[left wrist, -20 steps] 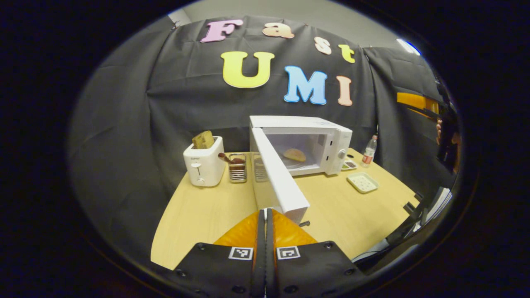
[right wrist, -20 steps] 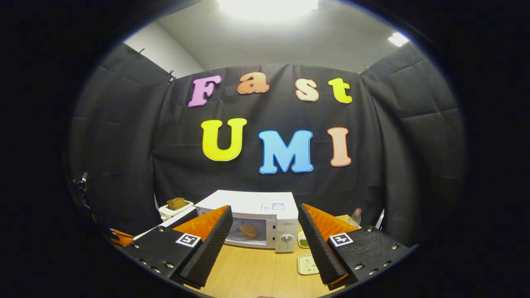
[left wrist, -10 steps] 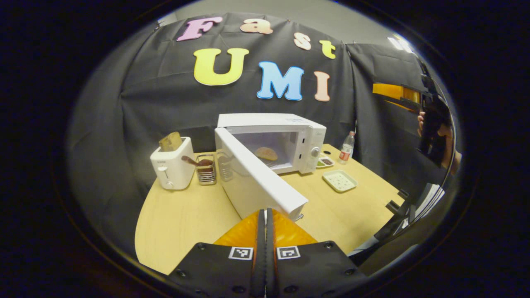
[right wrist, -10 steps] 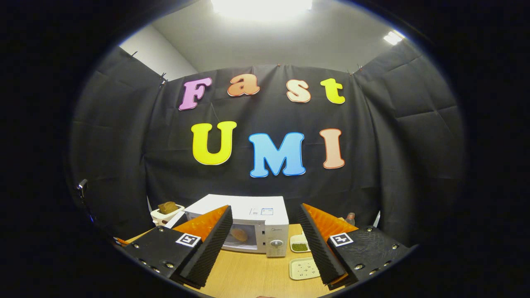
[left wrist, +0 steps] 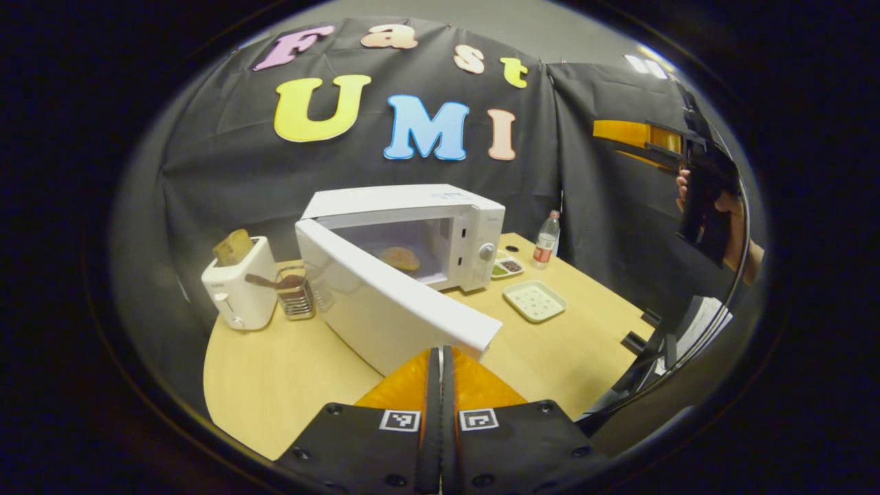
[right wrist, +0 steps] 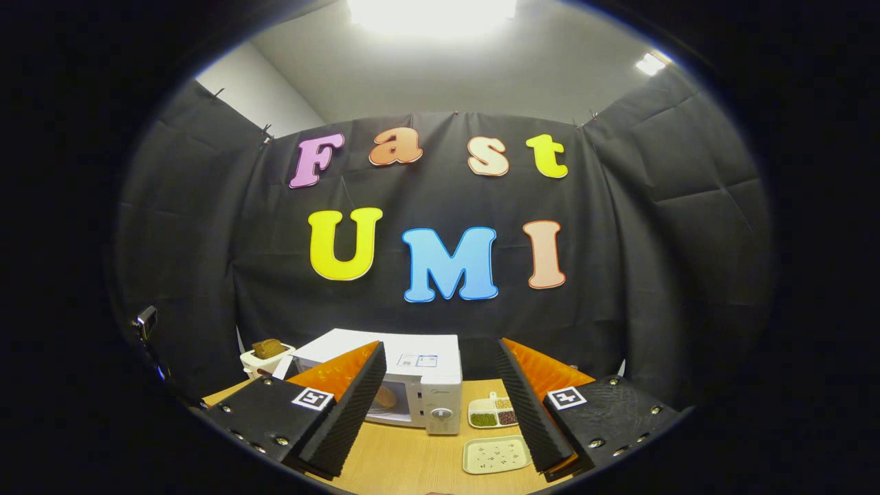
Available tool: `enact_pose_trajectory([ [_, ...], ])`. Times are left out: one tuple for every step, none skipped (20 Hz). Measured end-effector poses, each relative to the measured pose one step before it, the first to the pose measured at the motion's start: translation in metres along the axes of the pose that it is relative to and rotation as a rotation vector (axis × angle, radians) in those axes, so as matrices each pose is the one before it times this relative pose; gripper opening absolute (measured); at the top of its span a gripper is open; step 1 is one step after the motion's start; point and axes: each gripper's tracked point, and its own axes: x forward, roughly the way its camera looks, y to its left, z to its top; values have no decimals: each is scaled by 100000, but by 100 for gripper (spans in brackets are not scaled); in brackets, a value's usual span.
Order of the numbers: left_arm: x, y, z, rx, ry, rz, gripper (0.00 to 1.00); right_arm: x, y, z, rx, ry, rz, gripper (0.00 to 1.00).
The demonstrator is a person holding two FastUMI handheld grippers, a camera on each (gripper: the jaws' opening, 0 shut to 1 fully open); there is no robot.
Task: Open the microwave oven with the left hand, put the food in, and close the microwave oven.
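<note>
We've got the left gripper (left wrist: 441,357) low and level, fingers pressed flat together — nothing between them. The right gripper (right wrist: 436,385) is raised high, fingers spread wide, a hand (left wrist: 729,206) wrapped around its grip.

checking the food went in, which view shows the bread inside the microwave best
The left gripper view: the bread lies in plain sight in the open microwave. In the right gripper view, the right gripper's finger hides most of it.

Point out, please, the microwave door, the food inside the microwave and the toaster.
microwave door (left wrist: 385,313), left gripper view, on its white outer face.
food (left wrist: 401,258), left gripper view, on its top, inside the cavity.
toaster (left wrist: 237,289), left gripper view, on its front wall.
</note>
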Motion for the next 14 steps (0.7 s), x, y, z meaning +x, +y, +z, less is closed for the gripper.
enact_pose_trajectory([
  [648, -474, 297, -323, -120, -822, 7, 103, -355, -105, -44, 436, -279, 97],
  [694, -418, 337, -118, -170, -670, 6, 107, -287, -17, 228, 314, -308, 97],
  [593, -446, 340, 103, -178, -534, 6, 194, -504, -56, 164, 161, -424, 97],
  [679, -349, 383, 268, -248, -439, 6, 110, -370, -68, 124, 164, -374, 97],
  [579, -187, 391, 469, -145, -41, 6, 316, -394, 43, 128, 81, -288, 97],
  [530, -254, 316, 133, -100, -330, 7, 334, -433, -10, 26, 65, -333, 97],
  [688, -273, 409, 59, -189, -468, 7, 245, -339, 72, -10, 242, -324, 97],
  [613, -168, 449, 182, -328, -291, 7, 181, -384, -82, 73, 5, -322, 97],
  [593, -159, 458, 142, -212, 4, 7, 192, -592, -41, -48, 106, -501, 97],
  [737, -54, 310, -23, -263, 251, 7, 172, -556, -37, -35, 174, -703, 97],
  [719, -141, 373, -614, -291, 33, 7, 142, -592, 36, 324, -141, -910, 97],
  [626, -195, 303, -911, -493, 117, 7, 156, -466, 79, 576, -138, -642, 98],
  [632, -181, 405, -775, -592, 37, 7, 173, -469, -226, 275, 330, -527, 97],
  [777, -269, 269, -1020, -522, -29, 6, 199, -394, -242, -158, 636, -515, 97],
])
